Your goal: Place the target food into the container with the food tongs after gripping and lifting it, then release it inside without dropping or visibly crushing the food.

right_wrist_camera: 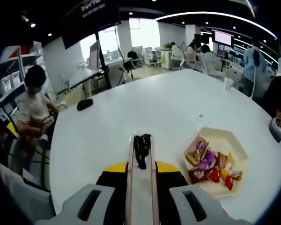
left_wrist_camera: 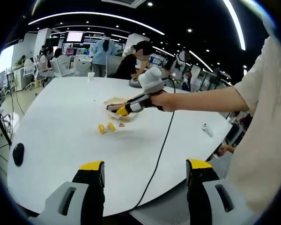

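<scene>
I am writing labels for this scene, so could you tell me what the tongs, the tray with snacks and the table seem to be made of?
The tongs look like pale wood or plastic arms with dark tips; the surface is matt. The tray seems cream plastic or card, with thin angular walls. The snacks look wrapped in glossy foil or film, judging by their bright shiny colours. The table appears to be smooth white laminate; I cannot be certain.
</scene>
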`<act>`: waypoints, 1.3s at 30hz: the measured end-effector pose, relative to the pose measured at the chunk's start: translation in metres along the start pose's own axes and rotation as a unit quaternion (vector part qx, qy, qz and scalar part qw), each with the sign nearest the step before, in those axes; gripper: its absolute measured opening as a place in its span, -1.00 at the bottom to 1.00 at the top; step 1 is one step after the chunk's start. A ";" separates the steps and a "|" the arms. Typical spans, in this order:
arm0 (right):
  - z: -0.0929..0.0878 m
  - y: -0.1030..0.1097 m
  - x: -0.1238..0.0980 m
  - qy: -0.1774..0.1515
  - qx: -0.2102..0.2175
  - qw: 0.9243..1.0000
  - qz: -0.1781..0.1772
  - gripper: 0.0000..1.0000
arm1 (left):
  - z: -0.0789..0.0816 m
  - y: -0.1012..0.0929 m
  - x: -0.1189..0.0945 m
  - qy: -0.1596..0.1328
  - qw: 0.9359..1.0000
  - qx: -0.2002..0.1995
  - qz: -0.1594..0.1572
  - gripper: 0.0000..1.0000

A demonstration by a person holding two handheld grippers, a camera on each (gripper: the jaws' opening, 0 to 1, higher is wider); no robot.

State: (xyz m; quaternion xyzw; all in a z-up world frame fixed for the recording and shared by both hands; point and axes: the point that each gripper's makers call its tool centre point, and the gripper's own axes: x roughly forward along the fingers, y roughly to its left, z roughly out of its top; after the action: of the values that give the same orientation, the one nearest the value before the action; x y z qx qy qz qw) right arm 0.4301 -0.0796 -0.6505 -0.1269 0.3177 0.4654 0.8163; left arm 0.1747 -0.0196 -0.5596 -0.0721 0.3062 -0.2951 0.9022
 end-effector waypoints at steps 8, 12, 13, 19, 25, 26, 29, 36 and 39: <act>0.007 -0.019 -0.004 -0.009 0.001 1.000 -0.013 -0.61 | 0.001 -0.001 0.002 0.001 1.000 0.001 -0.003 0.40; 0.011 -0.029 -0.011 -0.013 0.003 1.000 -0.022 -0.61 | 0.002 -0.002 0.003 0.002 1.000 0.002 -0.005 0.40; 0.012 -0.032 -0.013 -0.013 0.002 1.000 -0.025 -0.61 | 0.002 -0.003 0.004 0.002 1.000 0.002 -0.006 0.40; 0.018 -0.044 -0.019 -0.017 0.002 0.999 -0.037 -0.61 | 0.002 -0.003 0.006 0.001 1.000 0.002 -0.008 0.40; 0.020 -0.055 -0.024 -0.021 0.004 0.999 -0.046 -0.61 | 0.001 -0.002 0.006 0.003 1.000 0.001 -0.007 0.40; 0.022 -0.059 -0.027 -0.022 0.004 0.998 -0.051 -0.61 | 0.001 -0.002 0.005 0.003 1.000 0.001 -0.007 0.40; 0.023 -0.066 -0.031 -0.024 0.006 0.998 -0.058 -0.61 | 0.000 -0.001 0.006 0.004 1.000 0.000 -0.007 0.40; 0.026 -0.078 -0.041 -0.028 0.011 0.997 -0.072 -0.61 | -0.001 -0.002 0.007 0.005 1.000 -0.001 -0.007 0.40; 0.027 -0.084 -0.046 -0.029 0.010 0.997 -0.078 -0.61 | -0.001 -0.001 0.007 0.004 1.000 -0.002 -0.006 0.40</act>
State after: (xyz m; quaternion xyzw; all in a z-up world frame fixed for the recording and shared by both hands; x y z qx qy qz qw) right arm 0.4942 -0.1422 -0.6080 -0.1295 0.2874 0.4011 0.8601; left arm 0.1779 -0.0247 -0.5636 -0.0750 0.3101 -0.3003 0.8989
